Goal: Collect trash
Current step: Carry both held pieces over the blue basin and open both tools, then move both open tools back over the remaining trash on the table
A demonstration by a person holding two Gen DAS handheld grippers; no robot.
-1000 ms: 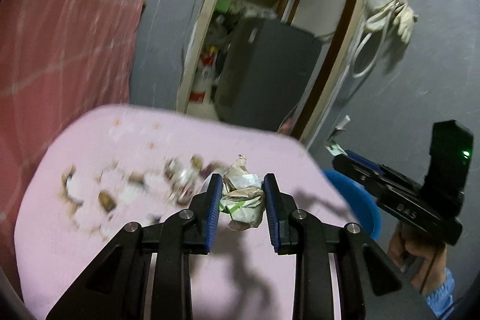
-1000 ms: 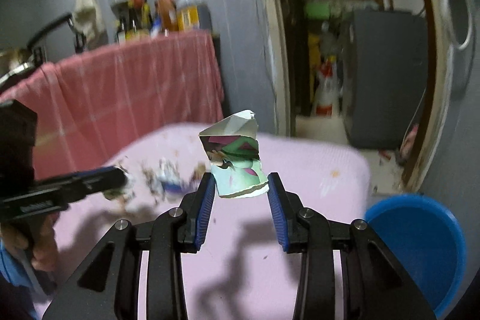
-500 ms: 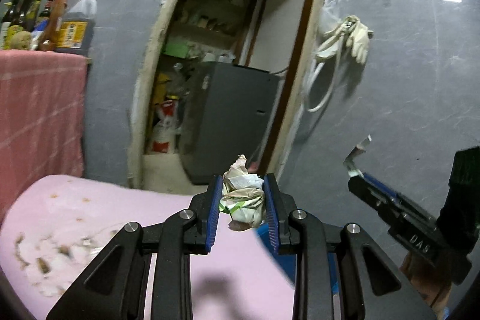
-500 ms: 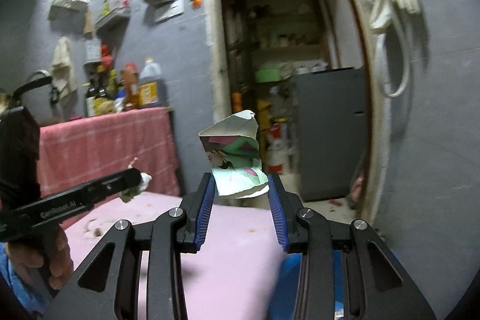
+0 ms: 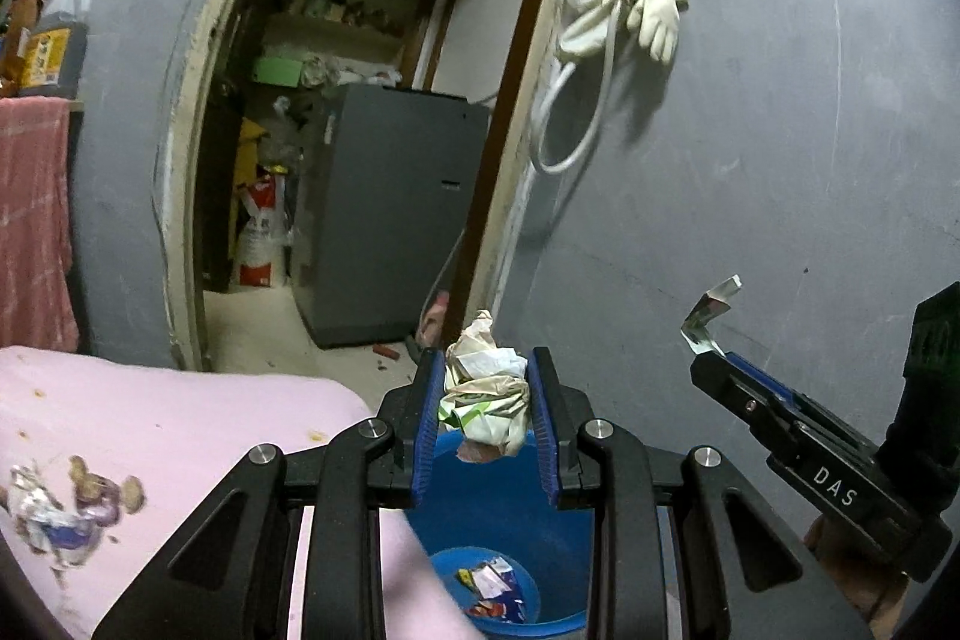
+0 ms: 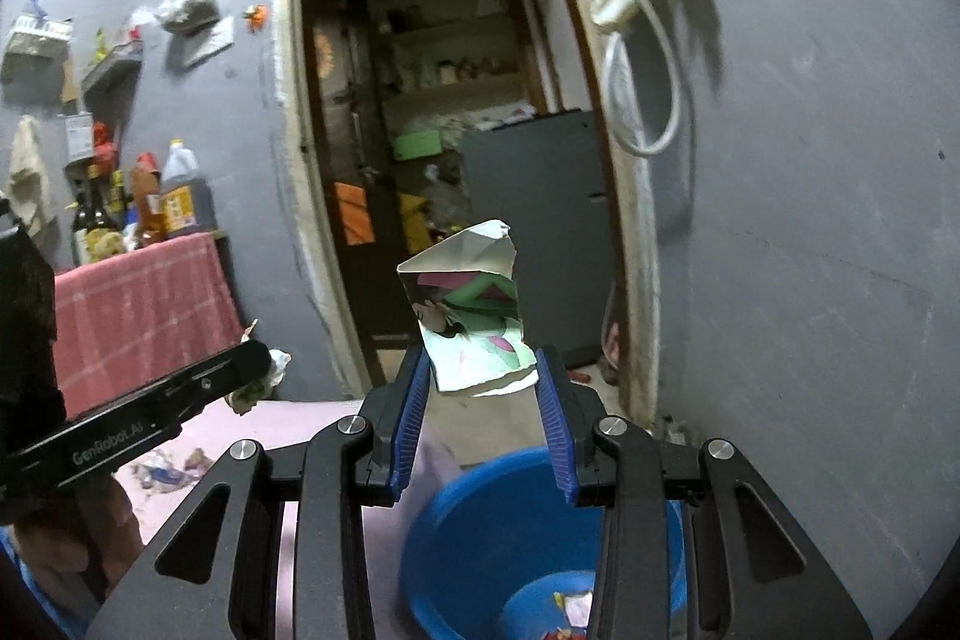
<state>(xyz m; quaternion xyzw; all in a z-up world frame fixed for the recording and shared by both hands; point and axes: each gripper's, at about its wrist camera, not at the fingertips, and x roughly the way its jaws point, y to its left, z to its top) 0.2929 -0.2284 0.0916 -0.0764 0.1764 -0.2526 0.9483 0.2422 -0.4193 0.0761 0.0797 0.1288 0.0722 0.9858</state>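
My left gripper (image 5: 485, 394) is shut on a crumpled paper wad (image 5: 486, 388) and holds it above the blue bucket (image 5: 510, 526), which has wrappers at its bottom. My right gripper (image 6: 483, 388) is shut on a folded printed paper scrap (image 6: 474, 316), also above the blue bucket (image 6: 480, 526). The right gripper shows in the left wrist view (image 5: 714, 358) at the right, its scrap (image 5: 711, 310) sticking up. The left gripper shows in the right wrist view (image 6: 258, 364) at the left with its wad. More trash (image 5: 66, 508) lies on the pink table (image 5: 180, 424).
A grey wall (image 5: 780, 190) with hanging gloves and a hose (image 5: 624, 16) stands behind the bucket. An open doorway (image 5: 360, 130) shows a grey cabinet (image 5: 390, 214). A counter with a red cloth (image 6: 138, 304) and bottles is at the left.
Both grippers have swung right from over the pink table to above the blue bucket, each still holding its trash. The bucket's inside now shows below both.
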